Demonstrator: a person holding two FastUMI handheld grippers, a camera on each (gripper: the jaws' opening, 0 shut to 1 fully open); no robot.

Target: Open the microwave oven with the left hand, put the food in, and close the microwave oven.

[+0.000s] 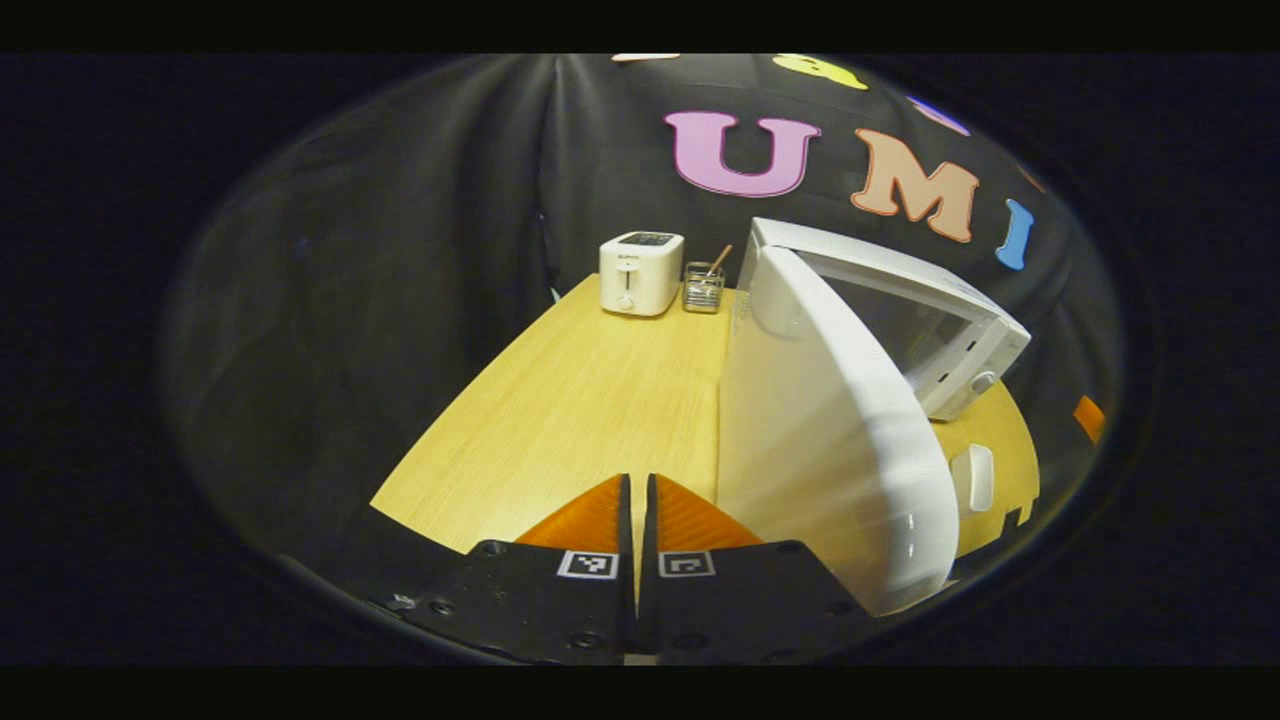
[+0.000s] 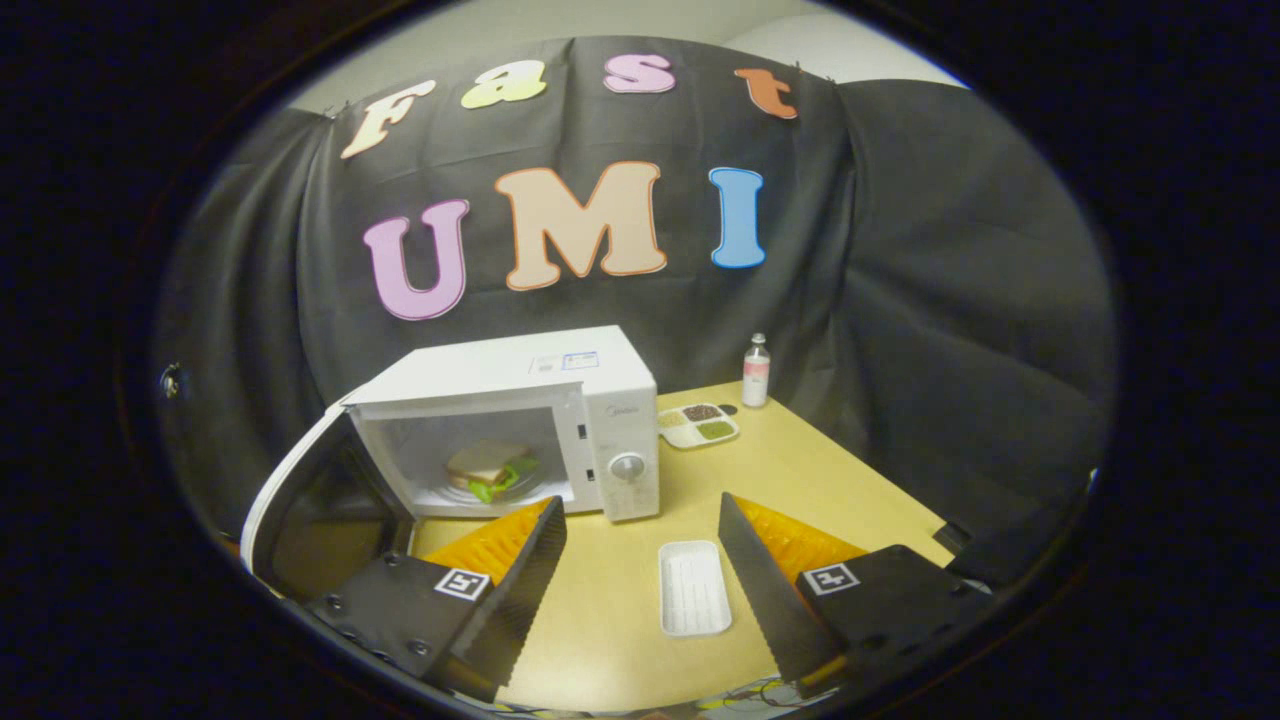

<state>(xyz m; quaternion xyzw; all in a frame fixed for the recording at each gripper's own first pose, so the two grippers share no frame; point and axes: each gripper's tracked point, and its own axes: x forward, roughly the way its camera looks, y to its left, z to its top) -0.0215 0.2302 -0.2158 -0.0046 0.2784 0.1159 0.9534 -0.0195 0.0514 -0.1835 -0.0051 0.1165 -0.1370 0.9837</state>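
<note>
A white microwave oven (image 2: 560, 400) stands on the wooden table with its door (image 2: 300, 490) swung open to the left. A sandwich with green lettuce (image 2: 490, 468) lies inside the oven's chamber. My right gripper (image 2: 640, 540) is open in front of the oven, holding nothing, above a white empty tray (image 2: 693, 588). In the left gripper view, the door's white outer face (image 1: 830, 450) stands close on the right, and the oven body (image 1: 940, 330) lies behind it. My left gripper (image 1: 637, 500) is shut with nothing between its fingers, just left of the door.
A white toaster (image 1: 640, 272) and a small utensil holder (image 1: 703, 287) stand at the table's far end in the left gripper view. A sectioned dish of foods (image 2: 698, 424) and a small bottle (image 2: 756, 372) stand right of the oven.
</note>
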